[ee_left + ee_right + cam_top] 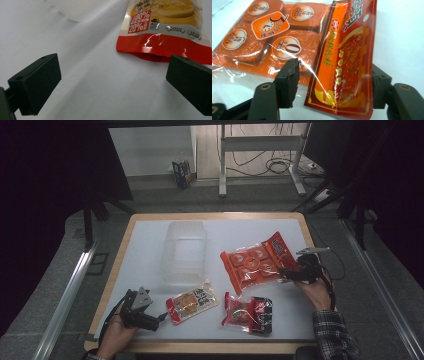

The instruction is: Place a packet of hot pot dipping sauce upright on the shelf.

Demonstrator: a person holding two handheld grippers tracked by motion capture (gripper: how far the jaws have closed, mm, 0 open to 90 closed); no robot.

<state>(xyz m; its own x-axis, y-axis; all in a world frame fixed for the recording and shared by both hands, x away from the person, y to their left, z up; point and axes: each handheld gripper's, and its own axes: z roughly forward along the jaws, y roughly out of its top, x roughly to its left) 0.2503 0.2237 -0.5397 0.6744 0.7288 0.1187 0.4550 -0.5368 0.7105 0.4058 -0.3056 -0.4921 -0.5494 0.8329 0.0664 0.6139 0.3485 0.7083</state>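
Observation:
A large orange pack of several round cakes lies at the right of the white table, with a red printed strip along its near edge. My right gripper stands open around that strip, which curls up between the jaws. The right pad touches the strip, while the left pad is a little apart from it. My left gripper rests open at the front left with bare table between its jaws. A yellow and red pouch lies just ahead of it.
A clear plastic tub stands in the middle of the table top. A red and black packet lies near the front edge, between the two hands. The floor beyond the table holds a metal frame and cables.

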